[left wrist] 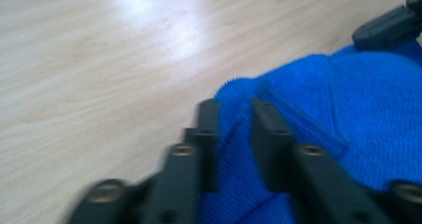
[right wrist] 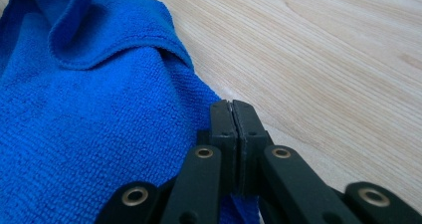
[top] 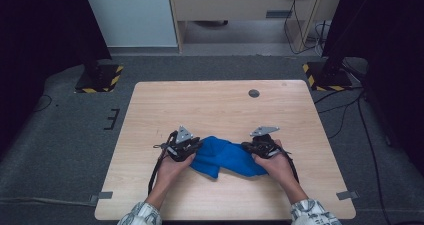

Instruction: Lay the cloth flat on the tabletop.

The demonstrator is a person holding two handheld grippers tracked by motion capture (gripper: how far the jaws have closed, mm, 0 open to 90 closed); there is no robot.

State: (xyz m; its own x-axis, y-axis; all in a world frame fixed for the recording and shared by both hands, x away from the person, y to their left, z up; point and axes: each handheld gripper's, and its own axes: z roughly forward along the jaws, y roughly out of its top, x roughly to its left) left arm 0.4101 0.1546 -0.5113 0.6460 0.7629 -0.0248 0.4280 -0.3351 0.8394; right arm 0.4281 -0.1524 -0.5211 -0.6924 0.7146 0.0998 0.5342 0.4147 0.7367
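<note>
Right gripper (right wrist: 233, 107) jaws pressed together, pinching the blue cloth (top: 225, 156); left gripper (left wrist: 235, 115) blurred at nine o'clock, jaws spread around a fold.

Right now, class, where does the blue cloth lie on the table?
In the high view, the blue cloth lies bunched on the wooden table, near its front edge, between the left tongs and right tongs.
</note>
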